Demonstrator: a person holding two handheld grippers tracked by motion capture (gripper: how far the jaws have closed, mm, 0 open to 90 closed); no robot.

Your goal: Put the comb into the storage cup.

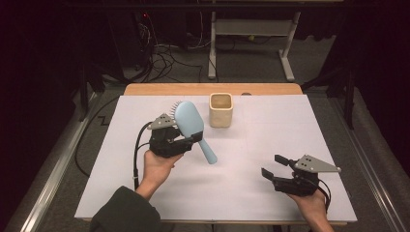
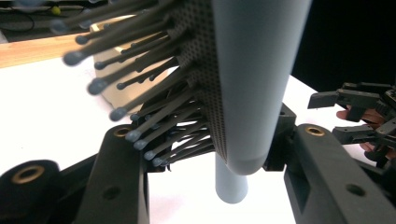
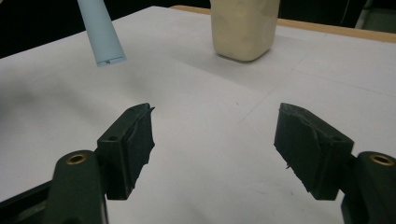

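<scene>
Left tongs: clamped on the pale blue plastic hairbrush at its neck, centre-left of frame, lifted off the white worktop.
Handle: slants down (likely aimed for the beige square cup).
Right tongs: wide, empty, lower right.

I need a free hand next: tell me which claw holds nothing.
The right claw, jaws open over bare table; the left claw is shut on the blue hairbrush.

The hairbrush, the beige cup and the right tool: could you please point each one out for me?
hairbrush [image 1: 189, 120], high view, on the smooth blue back of its head.
beige cup [image 1: 221, 115], high view, on its front wall.
right tool [image 3: 215, 135], right gripper view, midway between its open fingertips.
</scene>
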